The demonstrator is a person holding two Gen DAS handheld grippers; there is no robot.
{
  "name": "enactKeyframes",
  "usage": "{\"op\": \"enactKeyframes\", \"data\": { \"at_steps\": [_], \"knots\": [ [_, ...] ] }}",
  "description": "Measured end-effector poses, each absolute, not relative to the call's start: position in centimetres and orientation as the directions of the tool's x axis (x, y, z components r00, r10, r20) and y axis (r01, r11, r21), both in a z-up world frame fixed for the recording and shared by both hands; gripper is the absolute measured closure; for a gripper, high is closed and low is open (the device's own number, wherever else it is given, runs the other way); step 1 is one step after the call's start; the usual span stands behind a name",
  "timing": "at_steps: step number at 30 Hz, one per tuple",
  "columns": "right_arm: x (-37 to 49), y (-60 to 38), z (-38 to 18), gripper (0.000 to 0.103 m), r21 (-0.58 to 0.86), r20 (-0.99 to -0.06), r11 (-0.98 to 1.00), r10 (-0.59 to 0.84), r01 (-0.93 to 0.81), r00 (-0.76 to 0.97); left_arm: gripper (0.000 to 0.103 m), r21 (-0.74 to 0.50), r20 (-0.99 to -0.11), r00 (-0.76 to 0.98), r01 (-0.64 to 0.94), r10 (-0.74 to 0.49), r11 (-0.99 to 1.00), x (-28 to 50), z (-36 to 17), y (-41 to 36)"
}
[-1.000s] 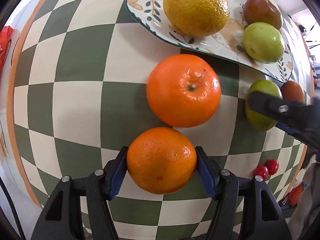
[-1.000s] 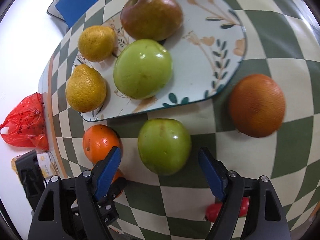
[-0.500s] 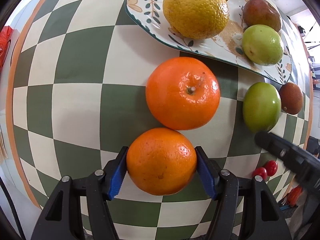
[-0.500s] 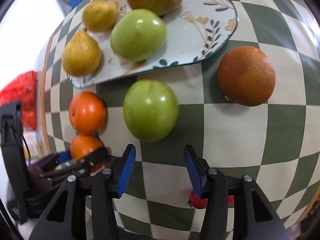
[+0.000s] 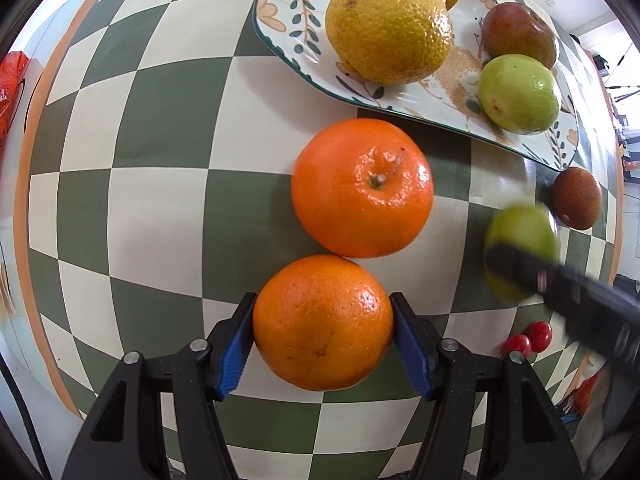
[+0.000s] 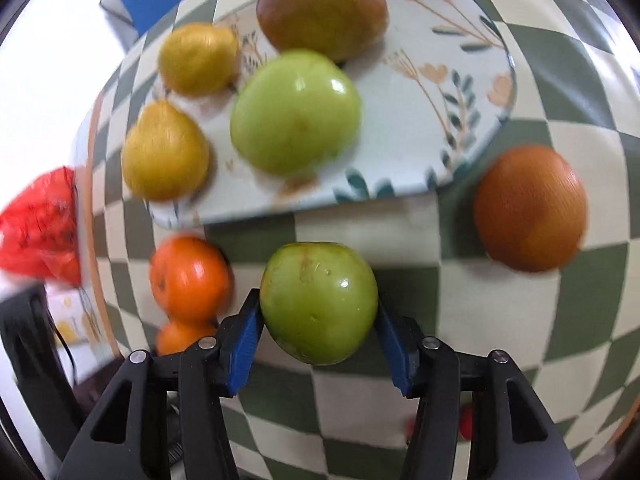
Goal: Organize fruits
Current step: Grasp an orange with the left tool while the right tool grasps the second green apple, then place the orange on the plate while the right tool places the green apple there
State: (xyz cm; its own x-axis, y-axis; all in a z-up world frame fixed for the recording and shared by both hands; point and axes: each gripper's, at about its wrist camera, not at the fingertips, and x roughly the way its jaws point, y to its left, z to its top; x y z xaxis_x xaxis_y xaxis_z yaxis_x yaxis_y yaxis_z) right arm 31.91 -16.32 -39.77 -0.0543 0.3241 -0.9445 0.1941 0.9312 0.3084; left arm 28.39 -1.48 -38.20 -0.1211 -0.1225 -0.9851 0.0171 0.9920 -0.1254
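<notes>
- The right hand-held gripper, empty half a second ago, now clamps the green fruit, its jaws opening slightly.
- The left hand-held gripper still grips the orange, unmoved on the counter.

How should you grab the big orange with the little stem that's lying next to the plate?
Grip the stemmed orange around its widest middle, coming straight down from above. Its stem points up, so its round sides are free. Keep the pads off the side touching the other orange, held in the left gripper, and the plate.

Both grippers point down, fingers gripping fruit.
</notes>
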Motion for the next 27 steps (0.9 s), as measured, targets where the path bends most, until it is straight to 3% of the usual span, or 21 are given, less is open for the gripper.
{"op": "enactKeyframes", "data": {
  "at_steps": [16,27],
  "knots": [
    [28.9,-16.6,-40.1,0.046,0.276,-0.954,0.947,0.292,0.167,-0.075,0.041,-0.134,-0.988,-0.082,0.06,-0.129,0.989,29.4,-36.9,-2.1],
    [28.1,-18.0,-36.9,0.046,0.343,-0.939,0.925,0.344,0.164,0.019,0.041,-0.233,-0.972,0.019,0.047,-0.235,0.971,30.8,-28.9,0.0]
  ]
}}
